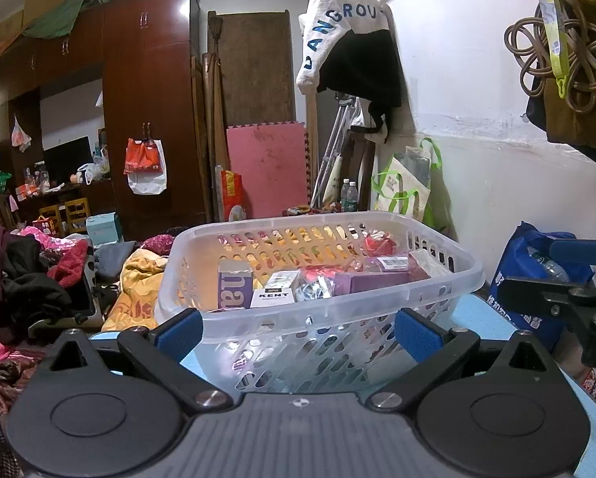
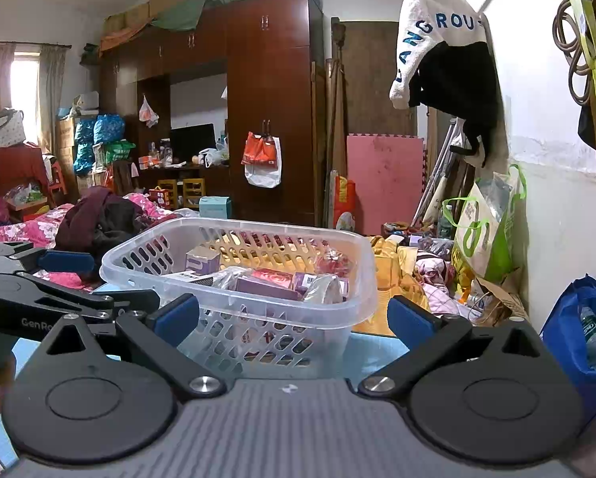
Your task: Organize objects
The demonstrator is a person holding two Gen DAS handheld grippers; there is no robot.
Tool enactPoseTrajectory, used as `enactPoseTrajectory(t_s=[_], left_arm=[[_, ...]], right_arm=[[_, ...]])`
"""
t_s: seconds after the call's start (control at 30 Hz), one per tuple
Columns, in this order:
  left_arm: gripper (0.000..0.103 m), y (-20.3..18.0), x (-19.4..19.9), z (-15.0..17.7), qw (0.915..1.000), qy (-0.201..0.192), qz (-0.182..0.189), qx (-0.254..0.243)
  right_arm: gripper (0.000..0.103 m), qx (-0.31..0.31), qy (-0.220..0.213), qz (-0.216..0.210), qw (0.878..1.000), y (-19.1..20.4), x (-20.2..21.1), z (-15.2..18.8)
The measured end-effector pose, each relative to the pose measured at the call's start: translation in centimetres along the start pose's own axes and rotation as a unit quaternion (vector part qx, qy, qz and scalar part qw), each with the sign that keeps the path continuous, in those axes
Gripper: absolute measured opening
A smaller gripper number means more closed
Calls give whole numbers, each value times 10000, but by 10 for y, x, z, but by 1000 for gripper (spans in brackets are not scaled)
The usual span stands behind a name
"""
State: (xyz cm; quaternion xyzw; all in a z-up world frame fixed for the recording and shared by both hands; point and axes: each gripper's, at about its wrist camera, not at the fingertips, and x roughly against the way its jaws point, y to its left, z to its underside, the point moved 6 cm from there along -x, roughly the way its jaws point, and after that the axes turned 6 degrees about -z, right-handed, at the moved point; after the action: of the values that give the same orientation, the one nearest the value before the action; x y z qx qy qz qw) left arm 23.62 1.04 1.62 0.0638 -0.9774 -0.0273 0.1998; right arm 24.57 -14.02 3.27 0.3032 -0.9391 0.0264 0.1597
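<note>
The clear slotted basket [image 1: 317, 279] sits at twelve o'clock from both my grippers, on the light blue tabletop [image 1: 485, 314], and it already carries the small goods: a purple box [image 1: 235, 283] standing at its ten o'clock side, a white KENT carton [image 1: 274, 294] lying beside that, and a flat purple pack [image 1: 371, 281] toward two o'clock among crinkled wrappers. Packing them into one container looks like the point of the job, so I judge the sorting close to done.

My left gripper [image 1: 298, 330] hangs just in front of the near wall, its fingers [image 1: 178, 332] spread wide and empty; the basket's near rim shows between them. My right gripper [image 2: 294, 318] does the same from the other side, fingers [image 2: 411, 320] parted with nothing between. I hold both released and level with the rim, probably ready to grip it.

Beyond, a yellow quilt [image 1: 138, 290] lies heaped on a bed.
</note>
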Motion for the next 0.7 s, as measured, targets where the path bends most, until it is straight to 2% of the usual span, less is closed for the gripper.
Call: enactPoseTrajectory(t_s=[0.7], left_arm=[[103, -1, -5, -2, 10000, 72, 2, 29]], right_arm=[[103, 4, 18, 7, 10000, -2, 0, -1]])
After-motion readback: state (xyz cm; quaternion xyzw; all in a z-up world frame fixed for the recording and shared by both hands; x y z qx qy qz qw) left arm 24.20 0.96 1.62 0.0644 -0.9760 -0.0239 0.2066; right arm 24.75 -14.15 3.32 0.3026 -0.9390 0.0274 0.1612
